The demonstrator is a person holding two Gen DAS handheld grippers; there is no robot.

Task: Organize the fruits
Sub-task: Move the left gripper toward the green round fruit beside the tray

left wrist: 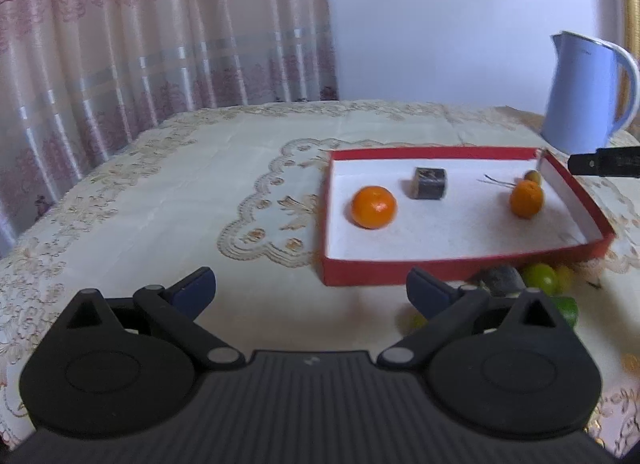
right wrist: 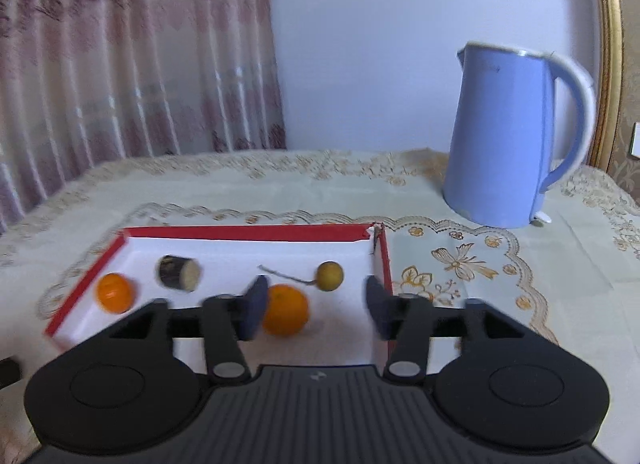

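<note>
Fruits first: a round orange mandarin [right wrist: 285, 309] sits on the white floor of the shallow red-walled cardboard tray [right wrist: 248, 232], right between the blue pads of the right gripper [right wrist: 316, 308], whose jaws stand apart and clear of it, nothing gripped, though the left pad is just beside the fruit. Behind it lies a small yellow-green round fruit [right wrist: 329, 275] on a thin brown stalk, and over toward the tray's left wall a second orange mandarin [right wrist: 115, 292] rests near a short dark cylinder with a pale cut end [right wrist: 178, 273], lying on its side. From the left wrist view, a cluster of green round fruits [left wrist: 541, 278] and a grey-dark lump, too blurred to name, wait outside the tray, against its near red wall on the cloth. The left gripper [left wrist: 310, 294] hovers over bare cloth, spread wide, empty. The tray sits on a cream tablecloth embroidered with golden flowers and scalloped borders [right wrist: 460, 260], which covers the whole table. A tall pale-blue plastic kettle with a white-edged handle [right wrist: 504, 136] stands upright on the cloth beyond the tray's far right corner, well apart from it. Behind, pink patterned curtains [right wrist: 120, 64] hang at the left, a plain pale wall fills the middle, and a gilded frame edge [right wrist: 610, 64] runs up the right.
</note>
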